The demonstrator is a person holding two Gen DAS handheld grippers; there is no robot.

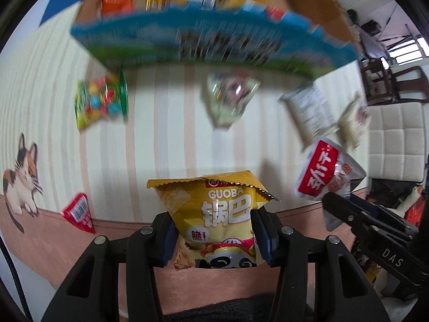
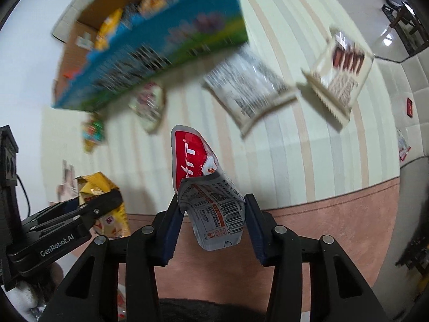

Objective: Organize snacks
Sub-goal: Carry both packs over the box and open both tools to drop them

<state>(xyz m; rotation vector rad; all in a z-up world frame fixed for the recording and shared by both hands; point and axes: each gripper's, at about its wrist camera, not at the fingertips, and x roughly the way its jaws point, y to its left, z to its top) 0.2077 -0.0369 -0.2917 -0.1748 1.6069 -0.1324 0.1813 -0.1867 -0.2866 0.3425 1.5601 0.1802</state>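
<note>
My left gripper (image 1: 211, 217) is shut on a yellow Guoba snack bag (image 1: 214, 209) and holds it above the striped mat. My right gripper (image 2: 211, 209) is shut on a red and silver snack packet (image 2: 206, 185), which also shows in the left wrist view (image 1: 327, 171). The yellow bag shows in the right wrist view (image 2: 104, 201) between the left fingers. Ahead stands a blue and green cardboard box (image 1: 209, 40) with several snack packs inside; it shows blurred in the right wrist view (image 2: 150, 43).
On the striped mat (image 1: 161, 134) lie a colourful candy bag (image 1: 100, 102), a pale green packet (image 1: 230, 94), a white packet (image 2: 249, 86), a cream packet (image 2: 340, 72) and a small red packet (image 1: 79, 212). A padded cream seat (image 1: 394, 139) is at the right.
</note>
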